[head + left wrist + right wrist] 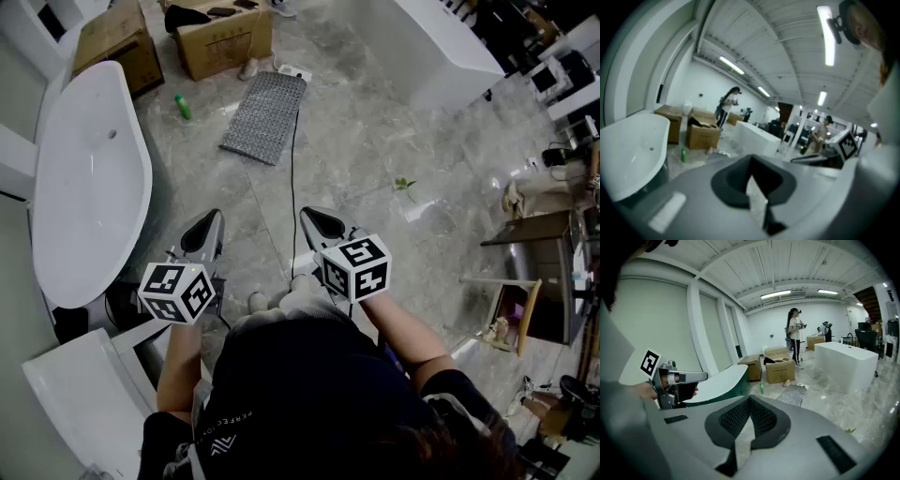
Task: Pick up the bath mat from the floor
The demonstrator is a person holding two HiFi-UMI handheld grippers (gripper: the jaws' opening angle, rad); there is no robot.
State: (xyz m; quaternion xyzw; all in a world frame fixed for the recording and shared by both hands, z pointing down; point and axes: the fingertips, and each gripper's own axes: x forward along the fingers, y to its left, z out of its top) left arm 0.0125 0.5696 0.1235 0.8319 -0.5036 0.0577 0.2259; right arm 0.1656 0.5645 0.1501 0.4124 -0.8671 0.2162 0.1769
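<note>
I count two cardboard boxes at the far end of the floor. The left box (117,42) has its flaps down. The right box (223,37) stands open, with something dark (186,17) lying across its top, though I cannot tell what it is. There are two white bathtubs. One bathtub (89,178) is close on my left, and the second bathtub (450,42) is farther off on the right.

The bath mat (264,116), a single grey textured rectangle, lies flat on the marble floor (375,141) just in front of the open box, well ahead of both grippers. One green bottle (182,106) lies on the floor to its left, between the mat and the near tub. One black cable (293,178) runs along the mat's right edge and back toward me.

My left gripper (210,223) and right gripper (313,219) are held side by side above the floor, both aimed toward the mat. Each has its two fingers pressed together at the tips, with nothing between them. Neither touches the mat.
</note>
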